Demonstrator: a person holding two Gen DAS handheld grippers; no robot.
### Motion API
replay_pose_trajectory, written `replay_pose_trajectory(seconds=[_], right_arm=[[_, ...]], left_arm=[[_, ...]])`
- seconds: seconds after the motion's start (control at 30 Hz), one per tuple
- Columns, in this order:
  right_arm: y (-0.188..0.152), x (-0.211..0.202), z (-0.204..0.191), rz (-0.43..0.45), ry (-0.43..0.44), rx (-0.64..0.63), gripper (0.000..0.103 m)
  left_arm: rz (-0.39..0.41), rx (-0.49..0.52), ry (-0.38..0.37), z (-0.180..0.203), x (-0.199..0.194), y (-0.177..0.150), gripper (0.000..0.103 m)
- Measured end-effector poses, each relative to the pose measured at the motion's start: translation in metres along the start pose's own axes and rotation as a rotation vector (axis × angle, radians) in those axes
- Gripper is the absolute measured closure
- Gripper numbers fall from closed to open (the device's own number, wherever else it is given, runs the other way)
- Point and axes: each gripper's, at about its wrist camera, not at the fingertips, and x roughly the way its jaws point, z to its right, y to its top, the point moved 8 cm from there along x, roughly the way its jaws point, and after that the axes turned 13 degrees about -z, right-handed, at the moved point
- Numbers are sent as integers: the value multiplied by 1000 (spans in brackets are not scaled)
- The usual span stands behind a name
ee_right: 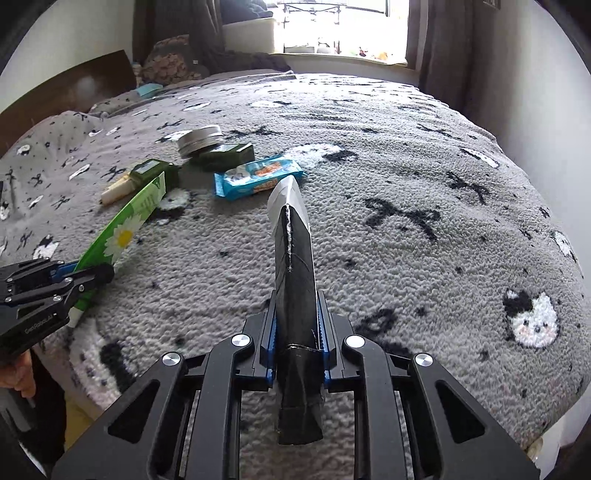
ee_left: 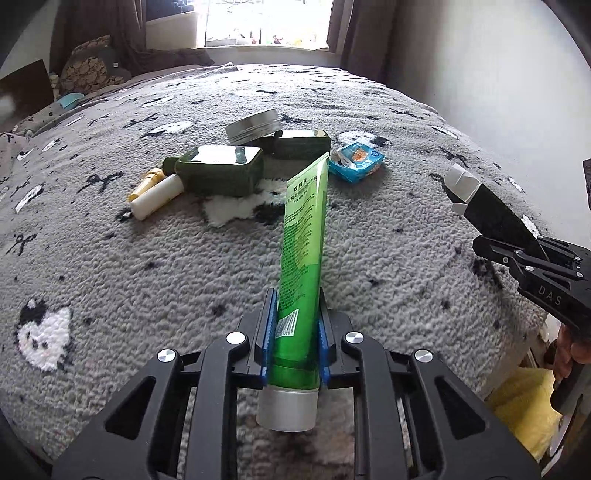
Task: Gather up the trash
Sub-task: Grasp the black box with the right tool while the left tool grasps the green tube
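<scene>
Left wrist view: we are gripping a green tube (ee_left: pixel 301 236) with a silver cap, its crimped end pointing out over the grey blanket (ee_left: pixel 110 266); our left gripper (ee_left: pixel 294 334) is pinching it near the cap; our right gripper (ee_right: pixel 296 332) is clamping a black tube (ee_right: pixel 295 280), white-tipped; bottles (ee_left: pixel 218 170), a tin (ee_left: pixel 253 126) and a blue packet (ee_left: pixel 355 161) are lying beyond.

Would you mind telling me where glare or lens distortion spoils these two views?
Left wrist view: the window is blown out white, the bed bulges from fisheye, and the green bottle carries a bright reflection. Right wrist view: the window is overexposed, and the corners are dark.
</scene>
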Motion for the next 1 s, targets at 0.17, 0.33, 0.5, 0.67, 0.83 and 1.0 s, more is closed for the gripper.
replay_pose_trajectory(seconds=[0.17,0.33,0.5,0.67,0.83,1.0], right_arm=[[-22,-29,-18,31,11,-24,85],[-47,-55,-38,60,25,-55,85],[-71,-66,-53,63,32,-78,85],[-100,-72,-75,45,83,-106,85],[-130,-75,-100,15,128,-148,85],[-157,-67,-115,-33,175,-149,85]], left_arm=[[48,3,7,-2,-36,-27,86],[81,37,15,1,-68,-55,88],[93,64,25,4,-91,-89,89],[88,53,17,0,-105,-122,90],[66,42,-2,1,-109,-154,91],[9,38,-14,5,-101,-182,91]])
